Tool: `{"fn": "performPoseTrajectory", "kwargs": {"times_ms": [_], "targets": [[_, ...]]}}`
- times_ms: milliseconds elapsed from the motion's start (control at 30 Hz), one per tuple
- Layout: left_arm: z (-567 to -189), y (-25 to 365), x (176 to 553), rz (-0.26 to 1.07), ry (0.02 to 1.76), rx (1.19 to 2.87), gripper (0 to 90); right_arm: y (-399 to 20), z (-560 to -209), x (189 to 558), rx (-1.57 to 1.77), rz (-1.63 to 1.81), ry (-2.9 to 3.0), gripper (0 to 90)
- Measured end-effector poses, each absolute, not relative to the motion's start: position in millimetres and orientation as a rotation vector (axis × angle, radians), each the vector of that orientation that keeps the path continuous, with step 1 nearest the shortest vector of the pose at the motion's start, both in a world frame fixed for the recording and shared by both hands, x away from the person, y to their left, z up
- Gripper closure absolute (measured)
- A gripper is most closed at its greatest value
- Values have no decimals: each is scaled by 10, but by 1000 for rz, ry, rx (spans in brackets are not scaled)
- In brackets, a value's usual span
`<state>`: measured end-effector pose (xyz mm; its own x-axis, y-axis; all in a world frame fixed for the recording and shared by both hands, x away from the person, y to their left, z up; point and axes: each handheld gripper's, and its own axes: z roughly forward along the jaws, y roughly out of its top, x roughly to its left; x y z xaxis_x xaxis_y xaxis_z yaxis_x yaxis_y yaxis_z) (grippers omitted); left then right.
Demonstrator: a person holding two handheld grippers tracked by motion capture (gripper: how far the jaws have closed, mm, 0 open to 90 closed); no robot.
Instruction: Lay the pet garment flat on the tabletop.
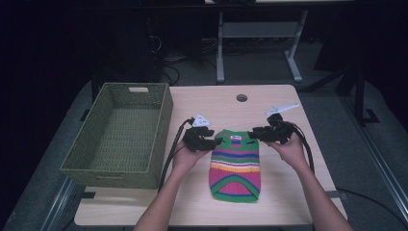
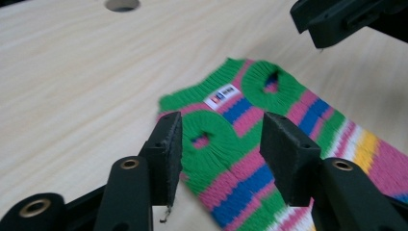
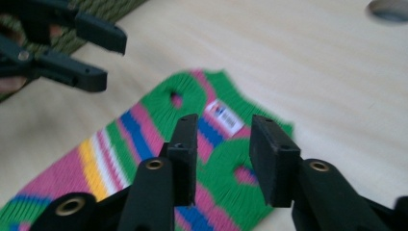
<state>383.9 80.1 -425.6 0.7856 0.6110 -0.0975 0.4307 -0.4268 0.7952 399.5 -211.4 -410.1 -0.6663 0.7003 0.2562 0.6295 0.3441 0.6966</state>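
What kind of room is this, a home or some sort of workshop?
Probably a lab or workshop, not a home: a plain wooden table with a cable hole, loose cables on the floor, and the legs of another workbench behind.

Dim high view with a black surround; both gripper views bright, slightly blurred, edges soft.

Room's sitting pretty dark, with light falling mostly on a pale wood table [image 1: 284,192] that's showing a round cable hole [image 1: 241,97]. Behind it a white desk frame [image 1: 260,33] is standing on grey floor [image 1: 260,65], cables [image 1: 168,62] lying tangled nearby.
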Motion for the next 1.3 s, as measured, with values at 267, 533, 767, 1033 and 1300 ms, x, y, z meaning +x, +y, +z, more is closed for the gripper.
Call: {"fn": "performPoseTrajectory", "kwargs": {"times_ms": [267,533,767,1033,1300], "targets": [[-4308,811,3661,197,694,2151,685,-2154,-4262,3721,1193,1174,2605,702],[-4367,787,3551,132,630,2242,900,-2134,-4304,3463,1131,1112,2662,894],[-4436,737,3489,103,600,2311,900,-2038,-4399,3374,1120,1014,2736,897],[-4578,717,3508,81,617,2388,900,-1961,-4558,3463,1155,969,2765,897],[-4591,744,3561,104,650,2364,899,-1928,-4565,3546,1175,971,2740,897]]}}
